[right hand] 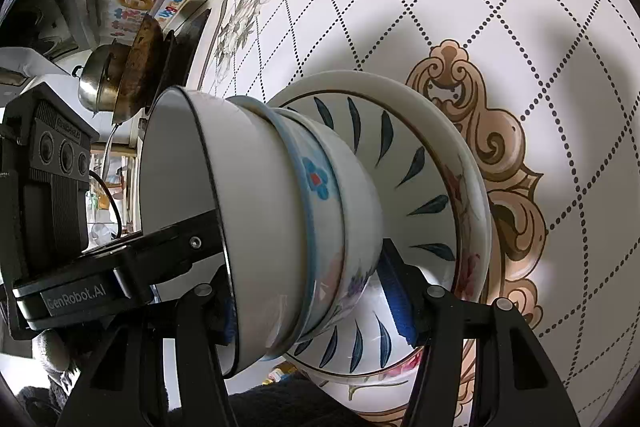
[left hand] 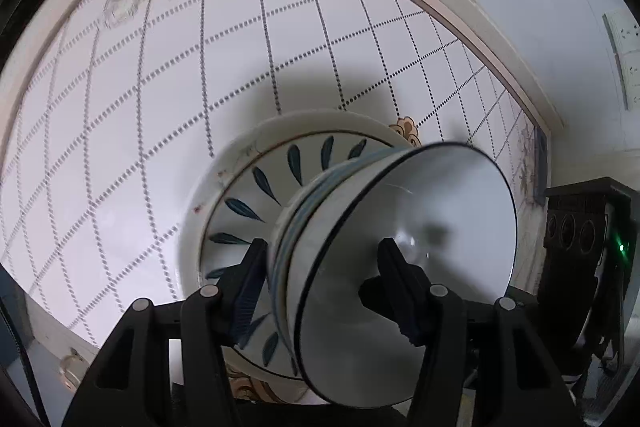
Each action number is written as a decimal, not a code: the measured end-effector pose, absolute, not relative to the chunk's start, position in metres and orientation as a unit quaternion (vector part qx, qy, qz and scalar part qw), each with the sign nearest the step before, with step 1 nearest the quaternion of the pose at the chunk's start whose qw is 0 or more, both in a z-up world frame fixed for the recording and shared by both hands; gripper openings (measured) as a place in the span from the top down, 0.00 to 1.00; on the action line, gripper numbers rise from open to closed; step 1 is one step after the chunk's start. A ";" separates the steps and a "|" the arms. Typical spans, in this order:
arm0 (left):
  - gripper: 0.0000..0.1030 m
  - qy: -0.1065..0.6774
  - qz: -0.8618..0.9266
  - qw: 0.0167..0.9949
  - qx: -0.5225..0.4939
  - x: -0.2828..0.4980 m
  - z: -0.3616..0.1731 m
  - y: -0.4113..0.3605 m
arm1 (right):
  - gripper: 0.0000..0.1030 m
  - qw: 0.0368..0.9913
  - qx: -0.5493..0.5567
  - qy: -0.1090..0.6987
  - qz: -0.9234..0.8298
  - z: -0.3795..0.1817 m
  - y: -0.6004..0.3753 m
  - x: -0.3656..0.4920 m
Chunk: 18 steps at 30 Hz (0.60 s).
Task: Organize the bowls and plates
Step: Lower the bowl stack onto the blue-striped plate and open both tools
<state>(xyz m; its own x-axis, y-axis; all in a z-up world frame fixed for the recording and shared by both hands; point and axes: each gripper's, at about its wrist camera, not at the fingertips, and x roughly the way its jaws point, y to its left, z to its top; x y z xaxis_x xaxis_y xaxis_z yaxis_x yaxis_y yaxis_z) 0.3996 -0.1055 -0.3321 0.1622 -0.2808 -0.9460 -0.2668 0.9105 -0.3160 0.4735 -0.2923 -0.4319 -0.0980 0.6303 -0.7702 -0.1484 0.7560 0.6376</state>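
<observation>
A: Gripping from both sides. Left gripper (left hand: 320, 287) has its fingers (left hand: 248, 287) pinching the nested bowls: one finger outside the wall, the other inside the top white bowl (left hand: 420, 227). Right gripper (right hand: 316, 303) straddles the same stack from the opposite side, one blue pad (right hand: 394, 291) against the lowest bowl's outer wall, the other finger mostly hidden behind the top bowl's rim. It looks clamped on the stack, but contact on the hidden side can't be confirmed.

B: Where's the stack?

A: On the tiled surface (left hand: 140, 147), roughly mid-pattern, beside the tan scroll ornament (right hand: 500, 155). Order from the bottom: wide white plate (right hand: 460, 131) with faint floral rim, leaf-pattern dish (right hand: 420, 187) with dark blue strokes, then three bowls nested. The middle one is the blue-flower bowl (right hand: 316, 179); the top one is plain white with a thin dark rim line.

B: Progress?

A: I'd judge it nearly done. Everything visible is already in one pile, big to small. No loose plates or bowls show elsewhere in either view. What's left is probably seating or squaring the bowls, or shifting the pile.

B: Anything else around?

A: A metal pot (right hand: 96, 83) and a dark pan at the far edge, off the work area.
</observation>
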 end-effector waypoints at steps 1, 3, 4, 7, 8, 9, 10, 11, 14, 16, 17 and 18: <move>0.48 0.645 -0.003 0.737 -0.202 0.399 -0.329 -0.106 | 0.41 0.647 0.176 0.678 0.301 -0.432 -0.292 0.473; 0.48 0.640 0.007 0.746 -0.184 0.398 -0.321 -0.105 | 0.41 0.649 0.174 0.680 0.294 -0.430 -0.294 0.473; 0.48 0.636 0.011 0.751 -0.177 0.398 -0.316 -0.104 | 0.41 0.652 0.170 0.679 0.290 -0.428 -0.295 0.473; 0.48 0.625 0.025 0.765 -0.155 0.394 -0.301 -0.100 | 0.41 0.671 0.168 0.665 0.280 -0.415 -0.303 0.473; 0.48 0.621 0.028 0.770 -0.147 0.392 -0.296 -0.100 | 0.41 0.682 0.160 0.659 0.273 -0.406 -0.307 0.473; 0.48 0.614 0.034 0.777 -0.133 0.390 -0.288 -0.101 | 0.41 0.689 0.156 0.655 0.268 -0.399 -0.310 0.473; 0.48 0.610 0.036 0.782 -0.125 0.388 -0.284 -0.101 | 0.41 0.696 0.152 0.651 0.263 -0.392 -0.312 0.472; 0.47 0.605 0.037 0.787 -0.119 0.386 -0.278 -0.102 | 0.41 0.703 0.144 0.648 0.256 -0.384 -0.314 0.470; 0.47 0.591 0.039 0.799 -0.101 0.378 -0.263 -0.104 | 0.30 0.727 0.130 0.632 0.235 -0.359 -0.321 0.462; 0.47 0.580 0.036 0.809 -0.095 0.371 -0.253 -0.103 | 0.20 0.741 0.122 0.623 0.219 -0.345 -0.323 0.455; 0.47 0.580 0.040 0.809 -0.087 0.370 -0.249 -0.102 | 0.19 0.750 0.120 0.615 0.212 -0.335 -0.325 0.450; 0.46 0.574 0.036 0.814 -0.081 0.365 -0.243 -0.102 | 0.13 0.756 0.118 0.610 0.204 -0.327 -0.326 0.446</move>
